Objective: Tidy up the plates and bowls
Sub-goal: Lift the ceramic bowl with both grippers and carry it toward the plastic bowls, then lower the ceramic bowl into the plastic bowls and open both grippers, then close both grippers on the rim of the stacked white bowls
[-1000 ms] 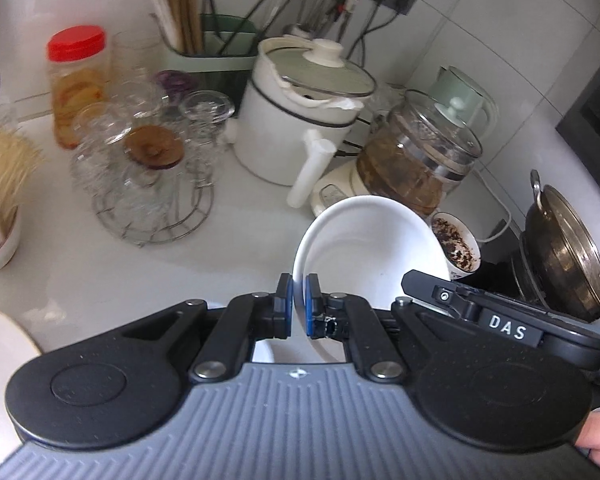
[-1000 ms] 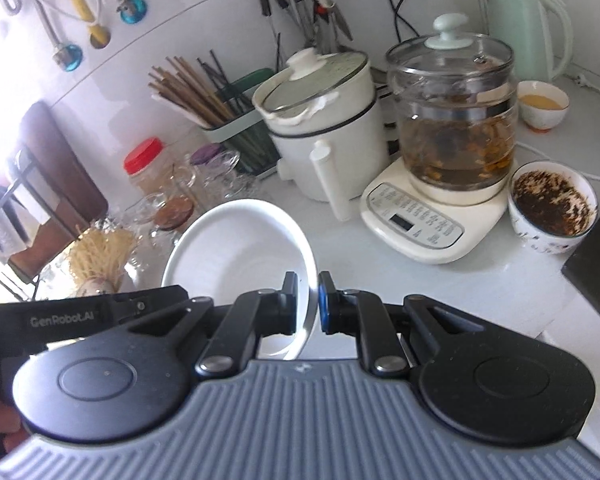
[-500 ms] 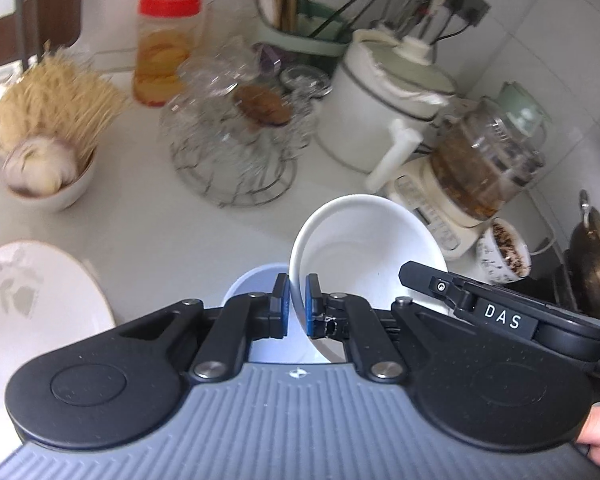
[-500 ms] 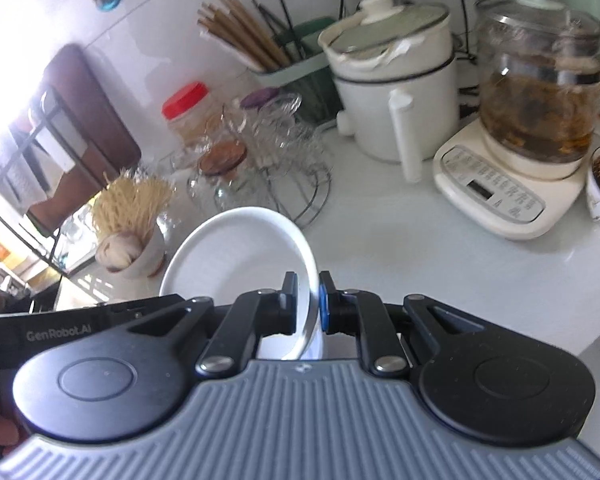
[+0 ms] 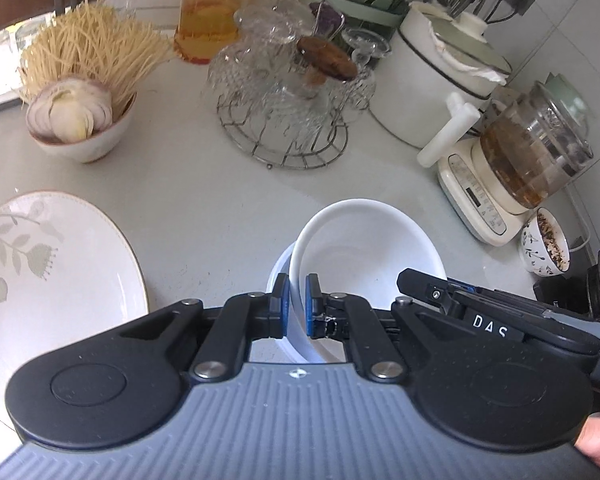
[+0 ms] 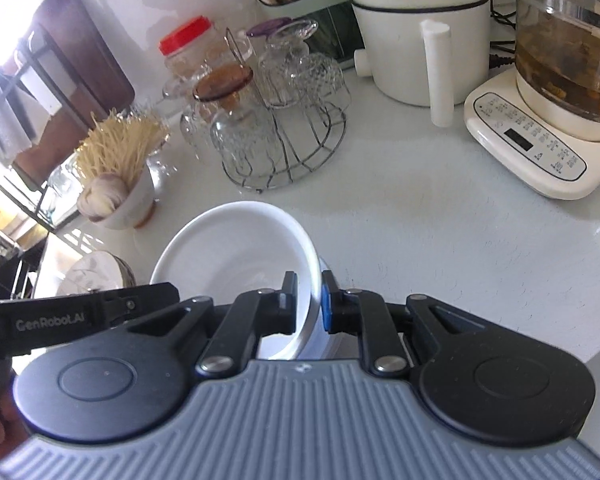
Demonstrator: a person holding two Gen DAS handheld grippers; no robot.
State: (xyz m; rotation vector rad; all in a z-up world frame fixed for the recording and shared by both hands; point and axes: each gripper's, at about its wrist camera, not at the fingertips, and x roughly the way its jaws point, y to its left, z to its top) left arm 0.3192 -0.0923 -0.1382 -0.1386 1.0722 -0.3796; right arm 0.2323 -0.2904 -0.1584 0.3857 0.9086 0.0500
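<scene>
Gripping a white bowl (image 5: 364, 248) from two sides, both tools angled steeply down toward the pale counter (image 5: 204, 208). Left gripper (image 5: 294, 306) clamped together on the bowl's near-left rim, blue pads tight on either side of the wall. Right gripper (image 6: 309, 304) straddling the opposite rim, seen in the right wrist view with the bowl (image 6: 236, 248) to its left; jaws a little apart here, a sliver of gap showing by the blue pad, so cannot tell whether the pads press on it. Other tool's black arm reaching into each view from the side, a bit of hand (image 5: 598, 438) at the lower edge behind it.

Bowl plain, glossy, empty, tipped slightly, sitting low over a second pale bowl (image 5: 278, 268) whose bluish rim peeks out beneath; touching or not, hard to say. Both near the front middle of the counter. Off to the left, a large leaf-patterned plate (image 5: 52, 264). Further back, a small bowl with noodles and an onion (image 5: 80, 120), and a wire rack of upturned glasses (image 5: 288, 120).
</scene>
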